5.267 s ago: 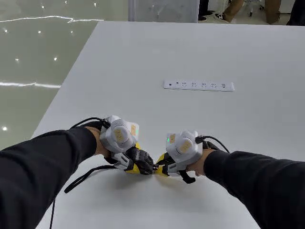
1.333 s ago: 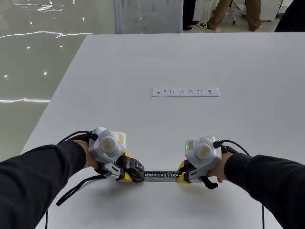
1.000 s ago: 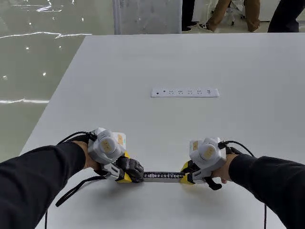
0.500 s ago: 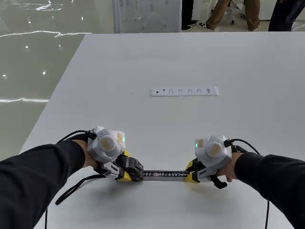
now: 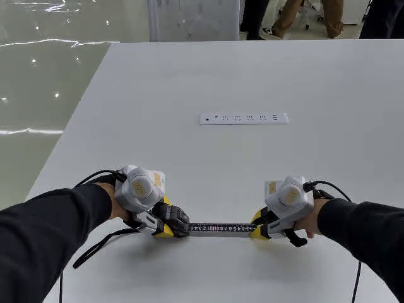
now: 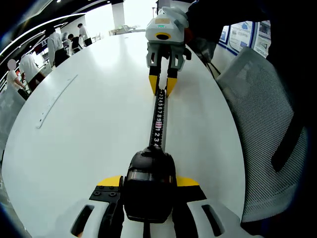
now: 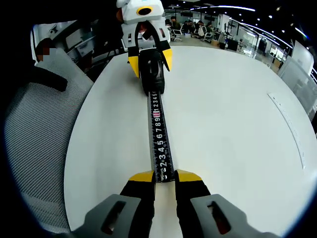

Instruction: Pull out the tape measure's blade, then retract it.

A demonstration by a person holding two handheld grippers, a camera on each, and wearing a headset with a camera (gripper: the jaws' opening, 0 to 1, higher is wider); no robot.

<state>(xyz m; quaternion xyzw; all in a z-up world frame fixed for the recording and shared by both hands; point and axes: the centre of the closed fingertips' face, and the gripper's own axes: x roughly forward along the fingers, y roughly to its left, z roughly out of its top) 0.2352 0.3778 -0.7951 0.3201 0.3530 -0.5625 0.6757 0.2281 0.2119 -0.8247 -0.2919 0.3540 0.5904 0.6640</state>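
Observation:
The black tape measure case (image 5: 175,219) (image 6: 149,186) (image 7: 150,71) lies on the white table (image 5: 208,82) near its front edge. My left gripper (image 5: 165,225) (image 6: 149,182) is shut on the case. A short length of numbered blade (image 5: 221,227) (image 6: 158,119) (image 7: 159,136) runs flat along the table to the right. My right gripper (image 5: 255,231) (image 7: 164,177) is shut on the blade's end. In the left gripper view the right gripper (image 6: 162,88) sits at the far end of the blade.
A white power strip (image 5: 243,118) lies across the middle of the table, well beyond the grippers. A black cable (image 5: 101,243) trails left from my left gripper. A mesh chair (image 6: 257,129) stands close behind the table's front edge. People stand far off past the table.
My right gripper has moved to the right with the blade's end, and more blade shows between the grippers. The left gripper and the case have stayed in place.

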